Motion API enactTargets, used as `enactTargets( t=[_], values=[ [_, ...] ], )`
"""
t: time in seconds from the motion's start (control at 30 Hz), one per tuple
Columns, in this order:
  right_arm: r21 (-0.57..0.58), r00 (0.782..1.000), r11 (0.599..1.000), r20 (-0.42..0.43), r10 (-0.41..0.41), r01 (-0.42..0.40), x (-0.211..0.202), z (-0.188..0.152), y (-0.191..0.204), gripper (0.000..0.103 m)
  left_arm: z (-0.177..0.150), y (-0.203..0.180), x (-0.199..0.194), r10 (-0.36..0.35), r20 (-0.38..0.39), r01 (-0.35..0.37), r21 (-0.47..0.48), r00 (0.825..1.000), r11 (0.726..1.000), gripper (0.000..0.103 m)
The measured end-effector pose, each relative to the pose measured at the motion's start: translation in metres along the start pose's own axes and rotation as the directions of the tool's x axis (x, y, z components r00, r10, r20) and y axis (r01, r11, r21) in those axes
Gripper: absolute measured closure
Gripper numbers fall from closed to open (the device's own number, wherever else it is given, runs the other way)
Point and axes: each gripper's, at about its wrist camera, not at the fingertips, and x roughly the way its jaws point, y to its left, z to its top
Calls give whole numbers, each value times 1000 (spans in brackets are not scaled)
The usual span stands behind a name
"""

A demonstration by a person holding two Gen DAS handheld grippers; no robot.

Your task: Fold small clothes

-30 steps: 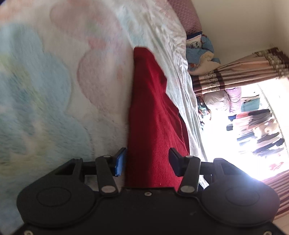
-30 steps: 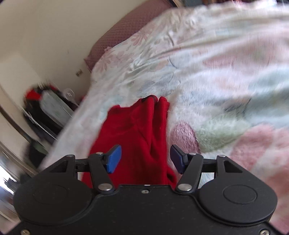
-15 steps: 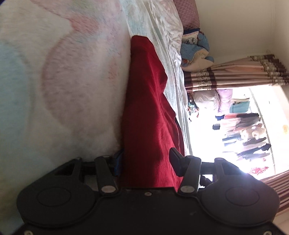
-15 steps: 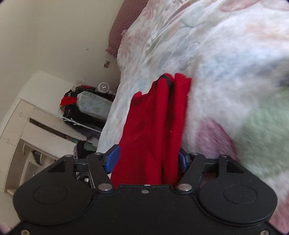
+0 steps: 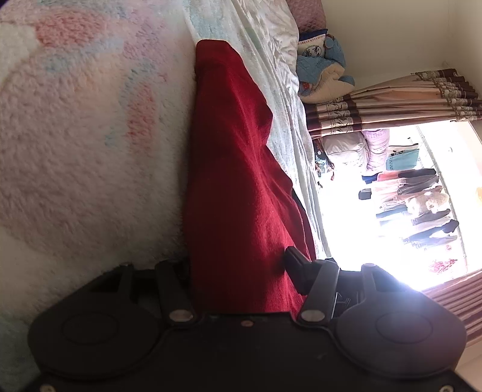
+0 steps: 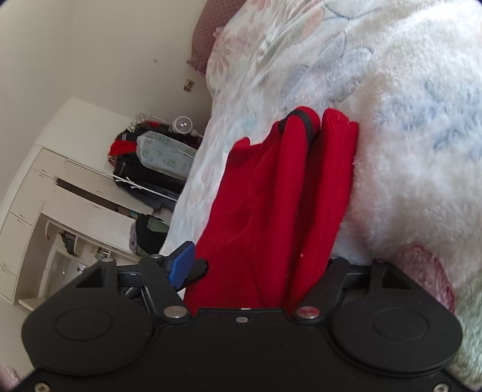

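Note:
A small red garment (image 5: 238, 187) lies on a fluffy pastel blanket (image 5: 84, 150) on a bed. In the left wrist view it runs away from my left gripper (image 5: 241, 265), whose jaws stand wide open around its near edge; the left finger is hidden under the cloth, pressed into the blanket. In the right wrist view the red garment (image 6: 277, 211), with a dark trim at its far end, lies bunched in folds between the open jaws of my right gripper (image 6: 259, 268). The right finger is hidden behind the cloth.
A pale floral bedsheet (image 5: 271, 75) lies beyond the blanket, with a maroon pillow (image 5: 307, 12) and blue plush cushion (image 5: 325, 69) at the head. A bright window with striped curtains (image 5: 391, 99) is beside the bed. A white dresser (image 6: 66, 196) with piled clothes stands on the other side.
Both grippers have moved forward and down onto the bed, so the garment's edges now lie between their open jaws. Each gripper's inner finger has slid under or behind the cloth.

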Motion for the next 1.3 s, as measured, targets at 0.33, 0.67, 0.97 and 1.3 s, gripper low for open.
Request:
enactTargets(
  t=[0.33,0.67,0.97,1.3],
  values=[
    [-10,984,984,25,-177,177,7,-2,20,71,0,-38,12,162,5,-162,44,987,986,66],
    [-77,984,981,39,-173,176,0,6,77,71,17,-76,-14,119,15,-119,74,993,990,75],
    [-233,1000,973,24,0,6,68,9,173,71,66,-120,-136,115,186,-152,196,976,969,75],
    [-251,996,967,-91,17,-40,198,-21,164,71,91,-19,-205,211,247,-243,108,946,964,75]
  ],
)
